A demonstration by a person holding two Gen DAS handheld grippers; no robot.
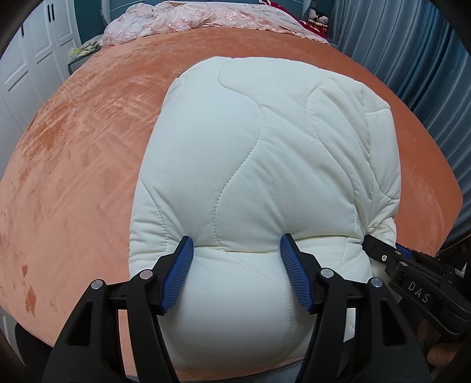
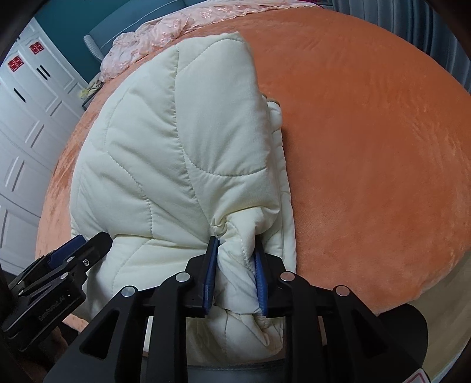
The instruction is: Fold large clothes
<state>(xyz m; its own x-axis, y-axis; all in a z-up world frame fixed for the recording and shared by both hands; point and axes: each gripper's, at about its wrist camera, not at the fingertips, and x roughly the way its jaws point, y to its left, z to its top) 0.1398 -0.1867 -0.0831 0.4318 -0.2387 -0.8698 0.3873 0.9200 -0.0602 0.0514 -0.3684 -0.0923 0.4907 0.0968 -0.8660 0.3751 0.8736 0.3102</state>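
A cream quilted padded coat (image 1: 265, 153) lies folded on the orange bed cover (image 1: 88, 147), and it also shows in the right wrist view (image 2: 164, 165). My left gripper (image 1: 237, 250) is open, its blue pads astride the coat's near edge, which bulges between them. My right gripper (image 2: 235, 259) is shut on a bunched fold of the coat at its near right edge. The right gripper also shows in the left wrist view (image 1: 391, 256), and the left gripper in the right wrist view (image 2: 79, 247).
A pink lace blanket (image 1: 191, 20) lies heaped at the far end of the bed. White wardrobe doors (image 2: 26, 123) stand to the left. Blue-grey curtains (image 1: 412, 44) hang to the right. The bed's near edge (image 2: 397, 300) runs just below the grippers.
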